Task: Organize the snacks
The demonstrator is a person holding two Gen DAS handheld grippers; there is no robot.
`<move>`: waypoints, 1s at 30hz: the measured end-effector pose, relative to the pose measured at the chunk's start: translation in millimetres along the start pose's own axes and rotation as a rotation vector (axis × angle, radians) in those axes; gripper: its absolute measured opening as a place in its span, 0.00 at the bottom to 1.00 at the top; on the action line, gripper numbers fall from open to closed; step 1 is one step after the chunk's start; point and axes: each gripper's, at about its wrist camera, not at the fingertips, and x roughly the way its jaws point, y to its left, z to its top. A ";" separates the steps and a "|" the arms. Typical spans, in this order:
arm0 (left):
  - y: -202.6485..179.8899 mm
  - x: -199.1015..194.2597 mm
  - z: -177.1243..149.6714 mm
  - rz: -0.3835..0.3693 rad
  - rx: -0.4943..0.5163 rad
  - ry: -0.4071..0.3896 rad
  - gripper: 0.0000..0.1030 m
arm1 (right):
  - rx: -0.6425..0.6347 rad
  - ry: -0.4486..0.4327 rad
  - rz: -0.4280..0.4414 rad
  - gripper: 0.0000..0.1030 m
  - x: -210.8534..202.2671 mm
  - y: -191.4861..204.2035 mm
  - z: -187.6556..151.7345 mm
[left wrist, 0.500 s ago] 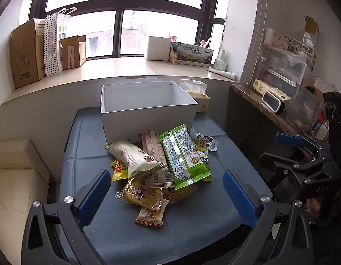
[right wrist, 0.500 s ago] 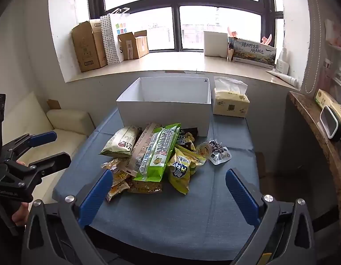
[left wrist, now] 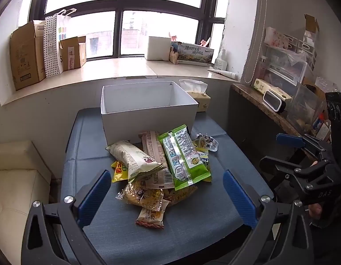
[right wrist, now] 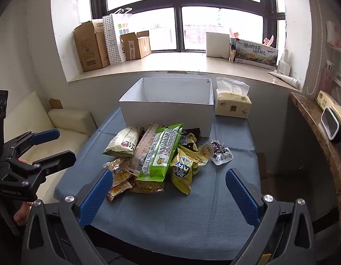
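A heap of snack packets lies on the blue-covered table [left wrist: 135, 238]. On top is a green packet [left wrist: 183, 154] [right wrist: 161, 152], with a cream packet [left wrist: 135, 156] [right wrist: 124, 143] to its left and a yellow bag [right wrist: 183, 172] at its right. A small jelly cup pack [right wrist: 221, 152] sits apart on the right. Behind the heap stands an open white box [left wrist: 148, 119] [right wrist: 168, 114]. My left gripper [left wrist: 166, 185] hovers open over the near side of the heap, holding nothing. My right gripper [right wrist: 169, 176] is likewise open and holds nothing.
A tissue pack [right wrist: 232, 103] stands right of the box. Cardboard boxes [right wrist: 90, 46] and a dotted paper bag line the windowsill. A cream sofa [right wrist: 66, 121] is left of the table, and a cluttered wooden shelf [left wrist: 269, 110] is on the right.
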 end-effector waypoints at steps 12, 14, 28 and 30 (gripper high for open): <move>-0.4 -1.1 -0.3 0.006 0.000 -0.001 1.00 | -0.002 0.002 0.003 1.00 -0.6 0.2 -0.3; -0.4 -0.6 -0.3 0.013 0.006 0.001 1.00 | 0.001 0.003 0.002 1.00 0.1 -0.3 -0.9; 1.1 -5.1 1.1 0.000 0.000 -0.013 1.00 | 0.008 0.010 0.006 1.00 1.3 -2.2 -2.0; 0.1 -5.0 1.3 0.002 0.003 -0.012 1.00 | 0.008 0.011 0.005 1.00 1.6 -2.3 -2.1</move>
